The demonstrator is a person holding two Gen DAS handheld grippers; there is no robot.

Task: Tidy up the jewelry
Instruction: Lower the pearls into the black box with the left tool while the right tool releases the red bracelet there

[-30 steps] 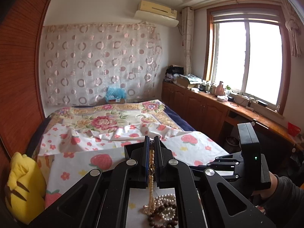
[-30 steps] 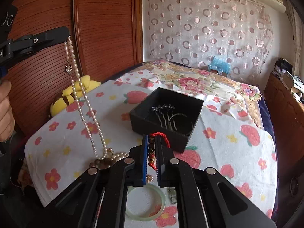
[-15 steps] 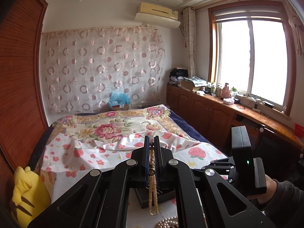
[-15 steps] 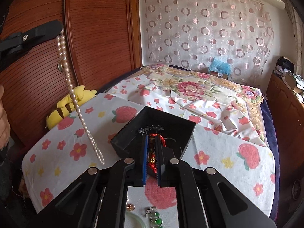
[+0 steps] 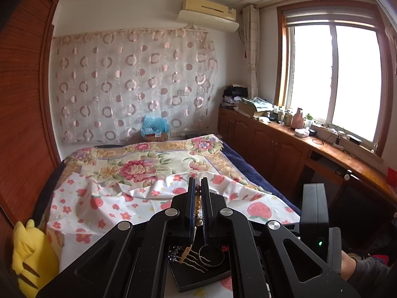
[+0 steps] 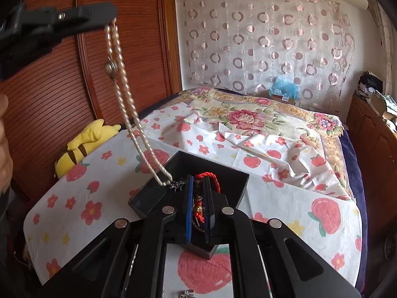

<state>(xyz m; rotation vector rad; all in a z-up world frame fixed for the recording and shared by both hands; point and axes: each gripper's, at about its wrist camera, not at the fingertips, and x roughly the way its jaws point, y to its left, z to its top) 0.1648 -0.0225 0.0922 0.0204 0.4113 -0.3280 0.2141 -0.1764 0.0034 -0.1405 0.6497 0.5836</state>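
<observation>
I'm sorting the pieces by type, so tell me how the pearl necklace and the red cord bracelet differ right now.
The pearl necklace is a long double strand of pale beads; the red cord bracelet is a short braided loop with dark and gold beads.
The necklace hangs from the left tongs, its lower end reaching the black box; the bracelet sits bunched in the right tongs.
Both are gripped over the box.

You see a daylit room: the window (image 5: 332, 84) at right is blown out white. Fisheye bends walls and darkens corners. The pearls (image 6: 124, 94) look slightly motion-blurred; the rest stays sharp, with soft shadows.
</observation>
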